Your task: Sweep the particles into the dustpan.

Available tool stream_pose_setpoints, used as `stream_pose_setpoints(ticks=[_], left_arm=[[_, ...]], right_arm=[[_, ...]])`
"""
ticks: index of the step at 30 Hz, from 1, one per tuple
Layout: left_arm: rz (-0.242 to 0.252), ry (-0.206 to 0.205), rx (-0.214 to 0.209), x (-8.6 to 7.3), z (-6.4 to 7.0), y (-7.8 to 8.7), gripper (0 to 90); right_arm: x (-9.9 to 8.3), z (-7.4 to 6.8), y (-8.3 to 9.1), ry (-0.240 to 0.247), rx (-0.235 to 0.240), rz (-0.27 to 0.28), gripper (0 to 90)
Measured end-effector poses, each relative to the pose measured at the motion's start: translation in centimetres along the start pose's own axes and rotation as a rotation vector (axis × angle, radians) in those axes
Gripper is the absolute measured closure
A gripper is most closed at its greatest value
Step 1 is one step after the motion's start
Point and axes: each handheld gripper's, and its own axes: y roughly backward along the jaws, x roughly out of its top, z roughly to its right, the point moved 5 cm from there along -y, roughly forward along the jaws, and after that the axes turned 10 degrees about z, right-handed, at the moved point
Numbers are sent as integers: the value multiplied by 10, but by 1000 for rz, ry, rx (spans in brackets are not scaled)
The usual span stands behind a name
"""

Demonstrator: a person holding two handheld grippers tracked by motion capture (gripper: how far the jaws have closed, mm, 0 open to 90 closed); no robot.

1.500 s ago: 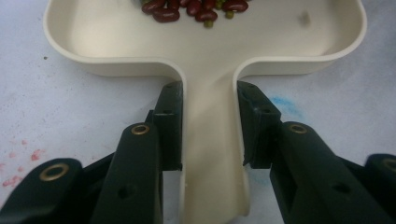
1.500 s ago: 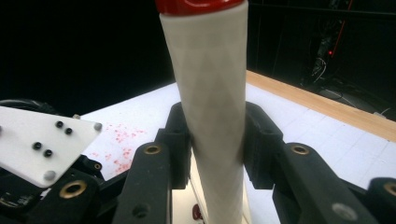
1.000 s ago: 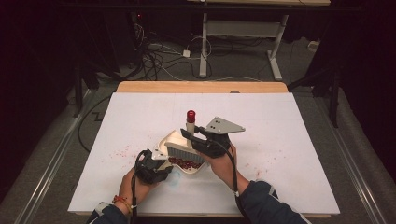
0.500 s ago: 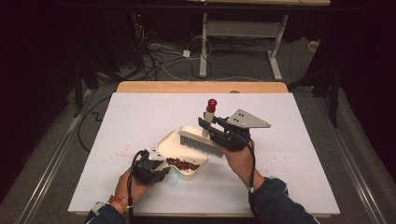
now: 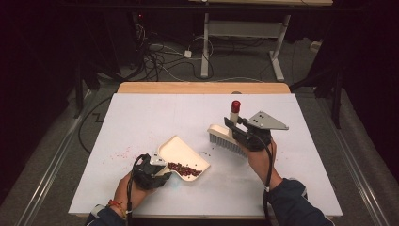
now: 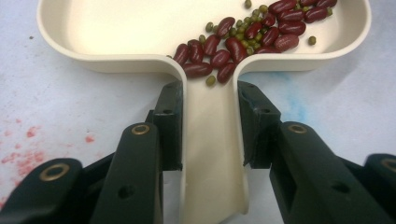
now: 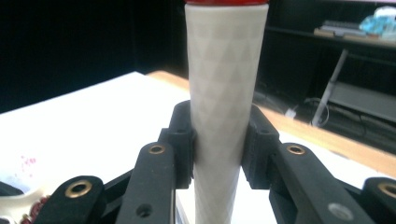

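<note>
Smooth glossy cream plastic dustpan (image 6: 140, 32); matt, faintly textured brush handle (image 7: 225, 93).

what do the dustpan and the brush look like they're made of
The dustpan looks like moulded plastic: cream, smooth, slightly glossy, with rounded seamless walls. The brush handle also looks like plastic, cream and matte, with a faint triangle pattern pressed into it and a red cap on the end; its pale bristles are probably synthetic, though they are too small to tell.

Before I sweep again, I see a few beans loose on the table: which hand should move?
Right. Its gripper holds the brush beside the stray beans; the left gripper just steadies the dustpan.
</note>
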Motion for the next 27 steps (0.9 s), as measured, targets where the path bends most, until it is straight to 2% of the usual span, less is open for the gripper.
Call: stream_pose_setpoints(ticks=[3,4,6,9,11,16,19,22,25,27], left_arm=[[-4,-8,4,1,3,0,632],[-5,-7,7,1,3,0,632],[-4,-2,2,2,4,-1,632],[-10,-4,5,5,5,-3,632],[-11,-6,8,6,6,-4,632],[-10,-4,3,6,5,-4,632],[-9,-3,1,5,5,-4,632],[-7,-2,-1,5,4,-4,632],[-4,0,-3,5,4,-4,632],[-3,4,-4,5,4,-4,632]], right_arm=[[-8,-4,3,10,-3,-38,700],[-9,-11,6,14,19,-46,700],[-8,-21,8,37,31,-57,699],[-9,-37,8,-2,88,-59,698],[-9,-48,8,32,104,-65,694],[-3,-67,13,5,189,-50,700],[4,-69,17,-18,210,-30,700],[10,-68,20,23,198,-8,700],[11,-63,21,15,192,-2,700],[11,-58,21,28,172,0,700]])
